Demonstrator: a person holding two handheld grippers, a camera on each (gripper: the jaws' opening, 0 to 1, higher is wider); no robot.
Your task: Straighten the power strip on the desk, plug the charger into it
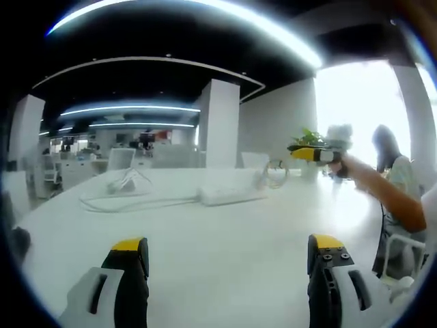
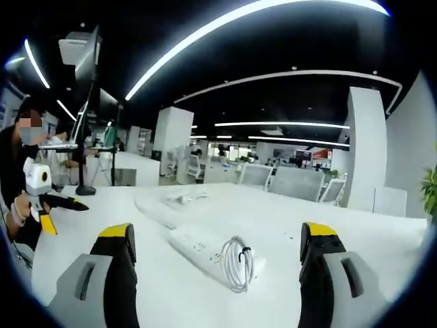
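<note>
A white power strip point(image 1: 229, 195) lies at an angle on the white desk point(image 1: 225, 239), its cord point(image 1: 136, 203) trailing left. In the right gripper view the power strip point(image 2: 201, 247) sits just ahead, with a coiled white cable point(image 2: 237, 263) lying against its near end. A small white charger-like object point(image 1: 126, 181) with a thin lead rests farther back, seen again as the charger point(image 2: 183, 198). My left gripper point(image 1: 227, 253) is open above bare desk, short of the strip. My right gripper point(image 2: 217, 246) is open, the strip between its jaws' lines. Neither holds anything.
A person's hand holds the right gripper point(image 1: 304, 153) across the desk, beside a potted plant point(image 1: 311, 137). The left gripper point(image 2: 58, 208) shows at the left, hand-held. A monitor on a stand point(image 2: 85, 102) rises at the desk's left. Chairs point(image 2: 297, 183) line the far edge.
</note>
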